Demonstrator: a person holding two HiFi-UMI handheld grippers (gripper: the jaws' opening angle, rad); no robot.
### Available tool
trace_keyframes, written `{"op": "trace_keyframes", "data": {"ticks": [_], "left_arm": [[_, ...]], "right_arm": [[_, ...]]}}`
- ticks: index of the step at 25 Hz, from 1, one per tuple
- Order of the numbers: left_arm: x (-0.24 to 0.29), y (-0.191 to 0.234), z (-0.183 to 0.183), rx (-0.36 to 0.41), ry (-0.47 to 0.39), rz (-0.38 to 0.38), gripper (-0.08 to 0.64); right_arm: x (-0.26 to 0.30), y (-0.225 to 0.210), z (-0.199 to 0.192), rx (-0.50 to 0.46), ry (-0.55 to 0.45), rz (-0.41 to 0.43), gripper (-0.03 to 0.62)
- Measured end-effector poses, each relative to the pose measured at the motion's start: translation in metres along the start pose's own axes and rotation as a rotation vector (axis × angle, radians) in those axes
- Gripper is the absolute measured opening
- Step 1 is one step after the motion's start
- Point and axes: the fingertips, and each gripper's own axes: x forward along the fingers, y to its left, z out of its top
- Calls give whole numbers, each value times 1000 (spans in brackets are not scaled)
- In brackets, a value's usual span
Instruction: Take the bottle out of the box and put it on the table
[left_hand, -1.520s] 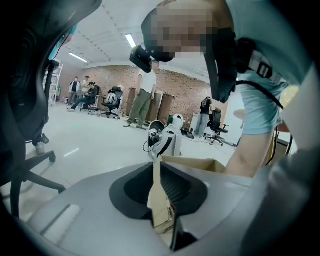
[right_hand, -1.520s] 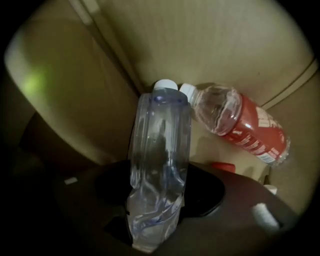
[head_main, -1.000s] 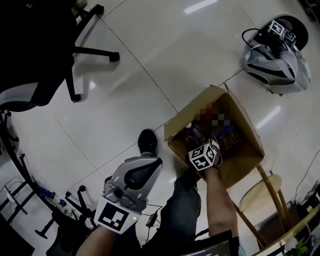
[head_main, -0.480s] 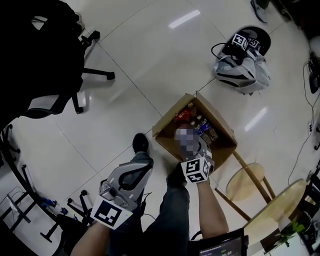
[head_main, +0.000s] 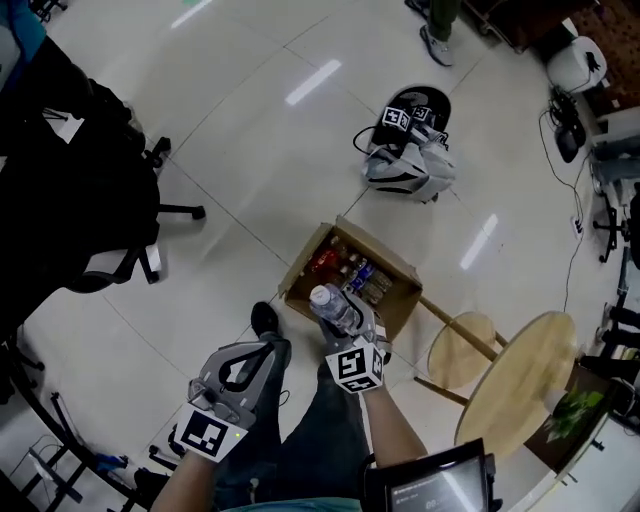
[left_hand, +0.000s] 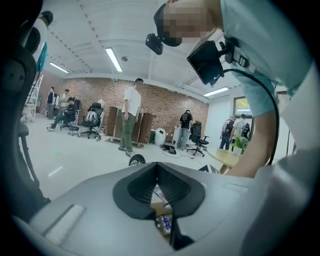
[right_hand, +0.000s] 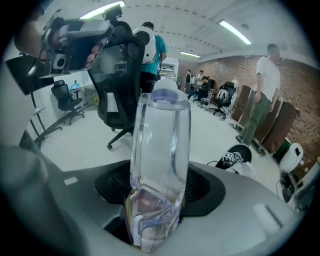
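The clear bottle (head_main: 335, 308) is out of the box (head_main: 297, 272) and up in the air, gripped low on its labelled part by the right claw (head_main: 345, 325), whose two sides press on it with the cap pointing away from the hand; in the right gripper view the bottle (right_hand: 160, 150) stands upright between the pads of that claw (right_hand: 155, 202); in the head view it overlaps the box's near wall; the open cardboard box sits on the pale tiled floor (head_main: 240, 130) with more bottles (head_main: 345, 270) inside; the left claw (head_main: 262, 352) hangs just left of the right one, its tips meeting on nothing; the round wooden tabletop (head_main: 515, 385) lies to the right, past a stool (head_main: 462, 350).
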Motion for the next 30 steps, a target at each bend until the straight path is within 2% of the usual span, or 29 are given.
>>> {"op": "trace_keyframes", "data": {"ticks": [4, 7, 13, 19, 26, 30], "left_arm": [[-16, -6, 33, 66, -1, -67, 11], [-26, -9, 57, 82, -26, -113, 11], [-32, -19, 94, 237, -46, -224, 11], [-26, -57, 123, 176, -106, -221, 11], [-18, -127, 133, 198, -125, -226, 11], [-22, -175, 133, 245, -137, -246, 11]], "right_arm": [[-37, -2, 51, 4, -55, -52, 272], [-67, -4, 86, 15, -98, -98, 272], [-130, -14, 133, 59, -207, -227, 272], [-190, -10, 134, 67, -281, -265, 273], [-257, 1, 111, 34, -367, -280, 275], [-301, 2, 94, 30, -408, -293, 275]]}}
